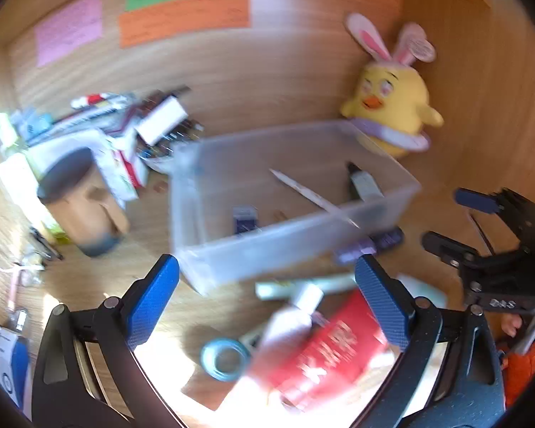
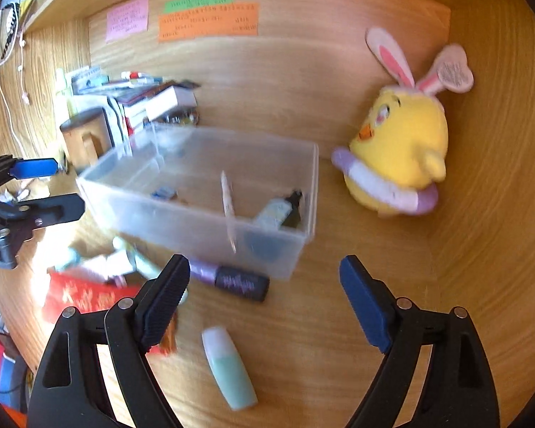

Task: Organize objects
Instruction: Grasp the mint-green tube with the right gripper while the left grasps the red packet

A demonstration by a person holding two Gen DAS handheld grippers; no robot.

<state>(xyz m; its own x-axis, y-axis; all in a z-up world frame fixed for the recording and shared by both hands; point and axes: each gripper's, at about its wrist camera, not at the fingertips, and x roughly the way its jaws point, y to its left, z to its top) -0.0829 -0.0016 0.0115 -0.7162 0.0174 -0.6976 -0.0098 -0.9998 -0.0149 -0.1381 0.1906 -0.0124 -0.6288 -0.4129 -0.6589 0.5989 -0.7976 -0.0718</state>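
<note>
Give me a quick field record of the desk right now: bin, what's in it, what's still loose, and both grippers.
bin: clear plastic bin on the wooden desk, in front of the yellow chick toy
in bin: pen, small dark-capped bottle, small blue item
loose in front: purple tube against the bin's front wall, mint tube, red packet, tape roll
left gripper: open, nothing between the fingers
right gripper: open, nothing held

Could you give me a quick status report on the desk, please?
Both grippers open, empty. Clear bin partly filled. Mint tube, purple tube still outside.
</note>
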